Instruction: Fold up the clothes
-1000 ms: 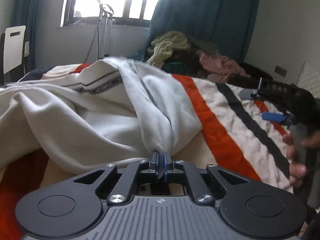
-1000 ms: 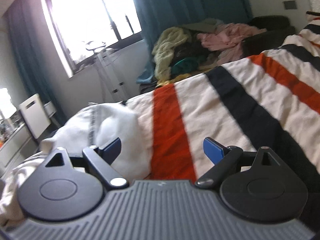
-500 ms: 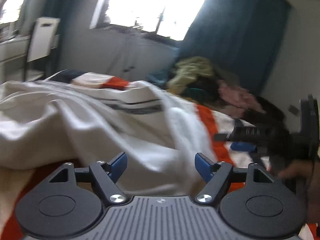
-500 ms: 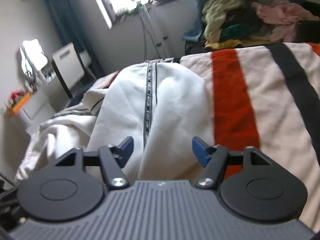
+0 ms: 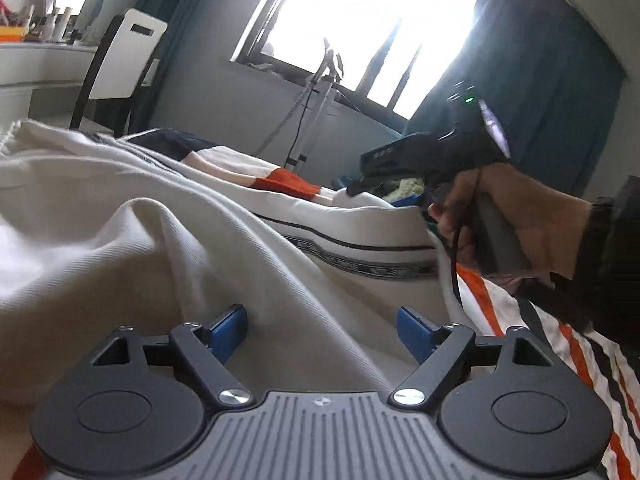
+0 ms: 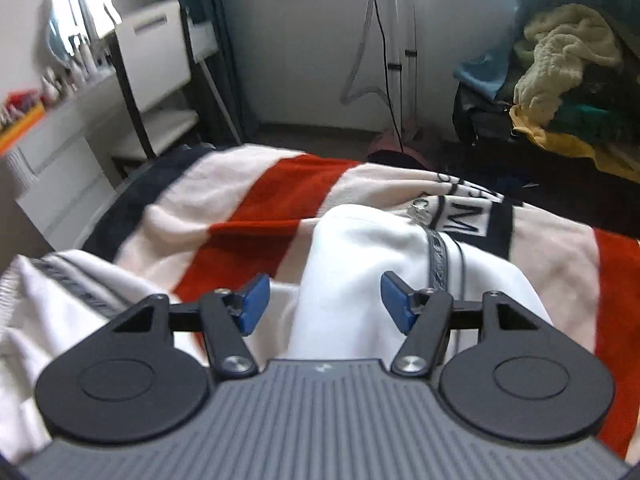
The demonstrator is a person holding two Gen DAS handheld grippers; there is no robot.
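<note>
Both my tongs, left gripper [image 5: 320, 330] and right gripper [image 6: 324, 300], hover released above the crumpled white cotton garment [image 5: 140, 248] on the red-striped bedspread [image 6: 280, 192].

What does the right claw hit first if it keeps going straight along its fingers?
Most likely the white garment: its raised fold sits directly ahead of the open right claw, between the blue pads. Beyond that is the striped blanket. Depth is uncertain with the fisheye.

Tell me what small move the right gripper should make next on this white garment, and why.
Probably ease the right gripper down and close on the raised fold of the white garment. Its fingers stand open with that fold between them, and the left gripper is open too, so nothing holds the cloth.
</note>
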